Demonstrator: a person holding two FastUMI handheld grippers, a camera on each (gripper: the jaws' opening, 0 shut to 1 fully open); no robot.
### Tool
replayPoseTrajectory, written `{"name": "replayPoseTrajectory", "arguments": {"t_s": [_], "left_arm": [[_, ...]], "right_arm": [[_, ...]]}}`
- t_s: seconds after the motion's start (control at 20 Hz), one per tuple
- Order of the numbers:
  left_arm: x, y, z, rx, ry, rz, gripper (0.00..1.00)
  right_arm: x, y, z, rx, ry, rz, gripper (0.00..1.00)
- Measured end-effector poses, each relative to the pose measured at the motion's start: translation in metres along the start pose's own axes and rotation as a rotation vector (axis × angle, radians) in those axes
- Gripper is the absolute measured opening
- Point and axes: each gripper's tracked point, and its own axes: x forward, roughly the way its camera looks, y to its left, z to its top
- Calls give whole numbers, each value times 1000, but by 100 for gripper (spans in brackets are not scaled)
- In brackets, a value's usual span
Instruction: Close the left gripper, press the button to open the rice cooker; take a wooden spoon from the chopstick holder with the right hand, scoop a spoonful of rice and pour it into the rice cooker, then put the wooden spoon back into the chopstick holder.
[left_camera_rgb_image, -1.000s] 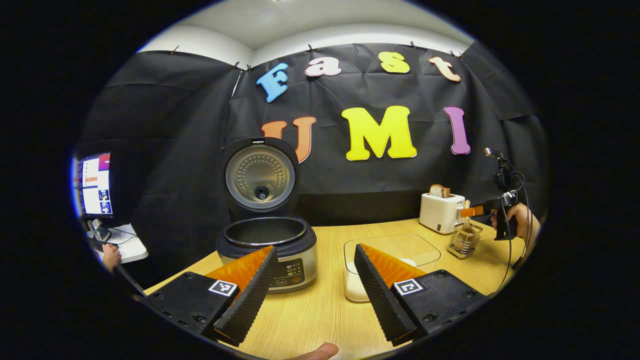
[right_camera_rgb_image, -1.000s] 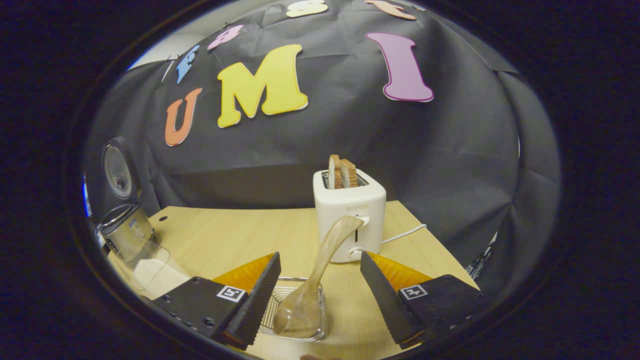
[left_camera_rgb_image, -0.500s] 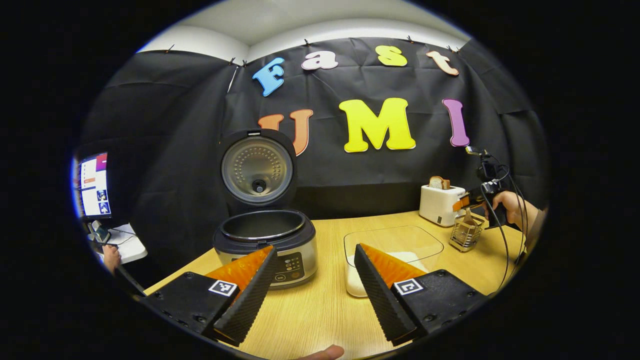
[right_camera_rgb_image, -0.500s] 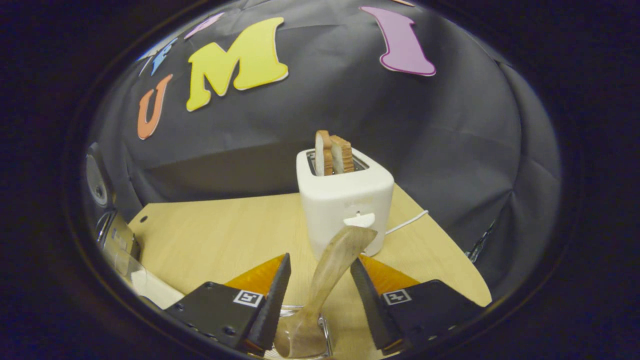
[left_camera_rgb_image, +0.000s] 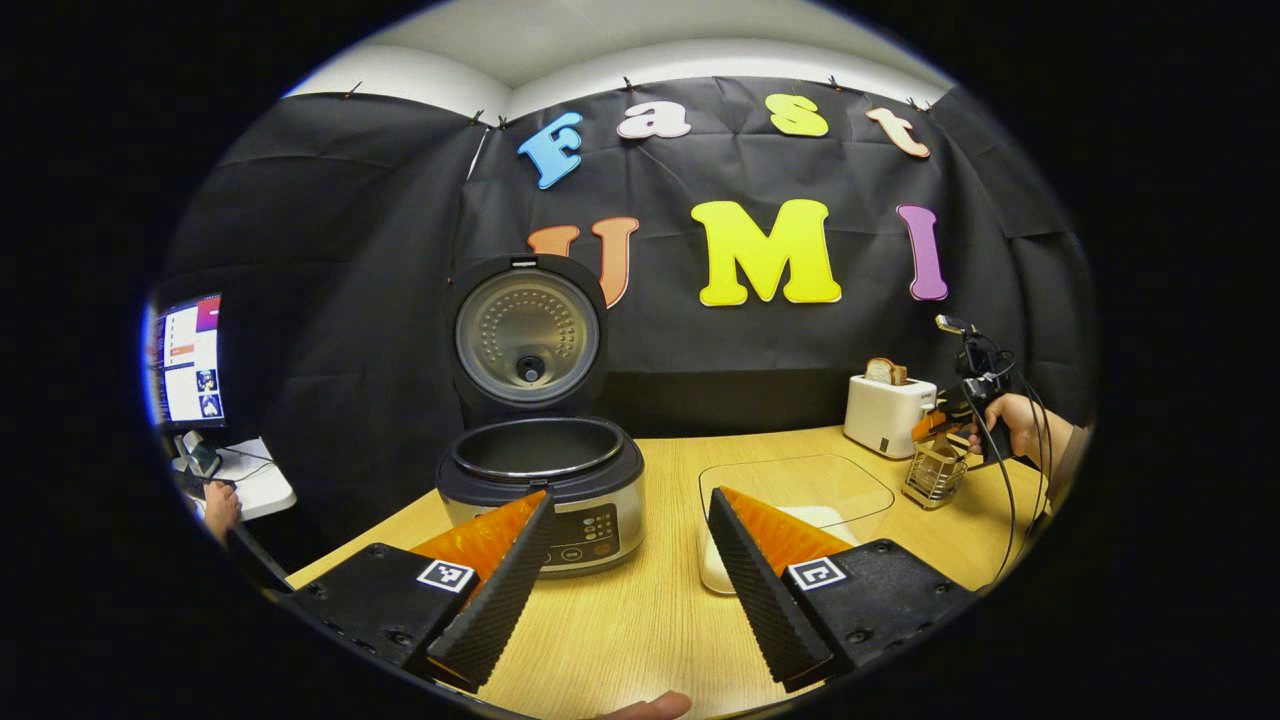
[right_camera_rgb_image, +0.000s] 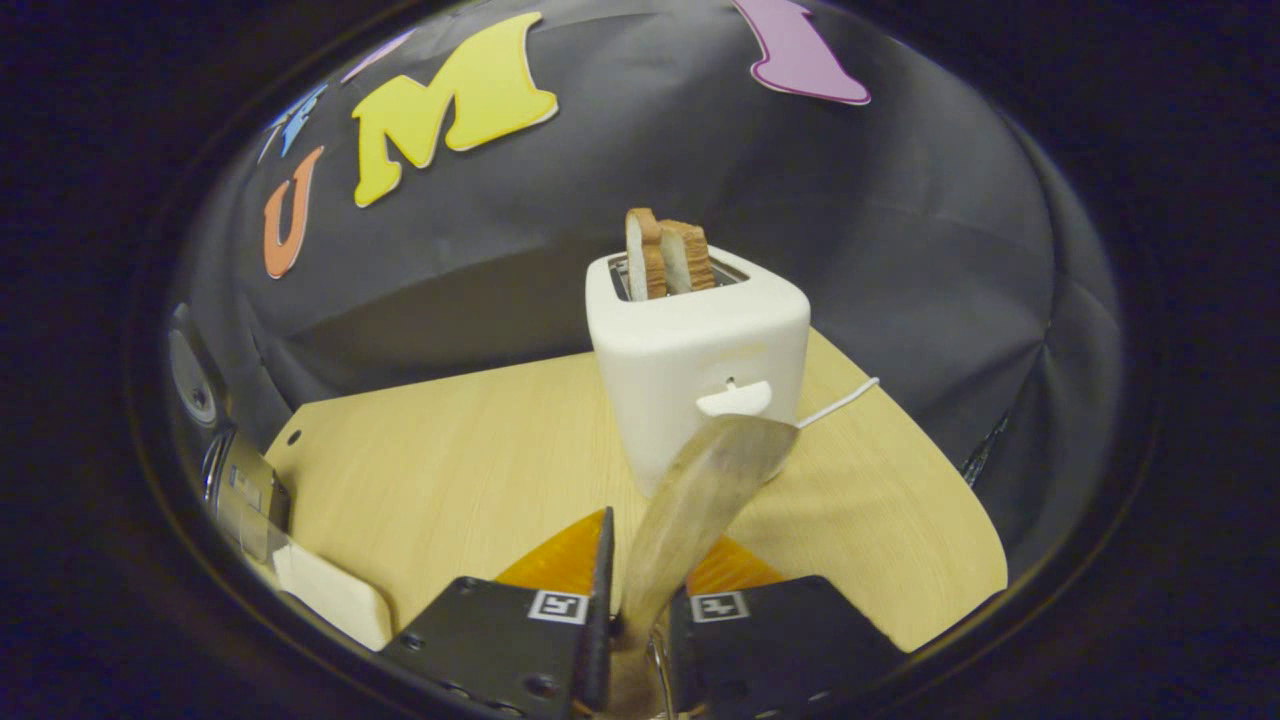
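The rice cooker (left_camera_rgb_image: 545, 490) stands open on the table, its lid (left_camera_rgb_image: 527, 335) upright and the pot dark inside. My left gripper (left_camera_rgb_image: 630, 585) hovers in front of it, open, nothing between its fingers. In the right gripper view my right gripper (right_camera_rgb_image: 650, 560) is shut on the handle of the wooden spoon (right_camera_rgb_image: 715, 465), which slants up toward the toaster. The spoon's bowl is hidden below the fingers, where a bit of the wire chopstick holder (right_camera_rgb_image: 657, 660) shows. In the left gripper view the chopstick holder (left_camera_rgb_image: 933, 472) stands at the far right, with the right gripper (left_camera_rgb_image: 945, 422) above it.
A clear container with white rice (left_camera_rgb_image: 800, 500) sits right of the cooker. A white toaster (right_camera_rgb_image: 700, 350) holding bread slices stands just behind the chopstick holder, its cord trailing right. A monitor (left_camera_rgb_image: 190, 360) and a person's hand (left_camera_rgb_image: 220, 508) are at the far left, beyond the table.
My right gripper came down and forward over the chopstick holder and shut on the spoon's handle. The left gripper stayed open and barely shifted.
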Motion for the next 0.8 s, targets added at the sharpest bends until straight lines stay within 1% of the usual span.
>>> {"name": "replayPoseTrajectory", "arguments": {"t_s": [0.1,0.2,0.3,0.35,0.45,0.55,0.6,0.65,0.75,0.8], "left_arm": [[0,-1,0,4,-2,-2,98],[-2,1,2,11,-6,-1,98],[-3,6,2,19,-8,10,98],[-2,8,2,20,-9,14,98],[-2,9,2,14,-7,14,98],[-4,11,4,7,-8,13,98],[-5,12,6,5,-10,12,98],[-6,13,7,1,-15,10,98],[-11,15,13,-3,-27,6,98],[-14,15,16,-1,-35,4,98]], "right_arm": [[1,12,3,40,-7,49,17],[-5,11,4,-8,-13,40,12],[-13,16,6,-41,-32,32,14],[-18,17,10,-51,-43,28,12],[-31,18,19,-82,-82,10,12],[-48,24,29,-114,-125,-1,12],[-57,26,34,-137,-144,-12,14],[-66,30,38,-164,-162,-23,12],[-89,39,48,-209,-211,-48,12],[-101,47,54,-225,-237,-48,12]]}}
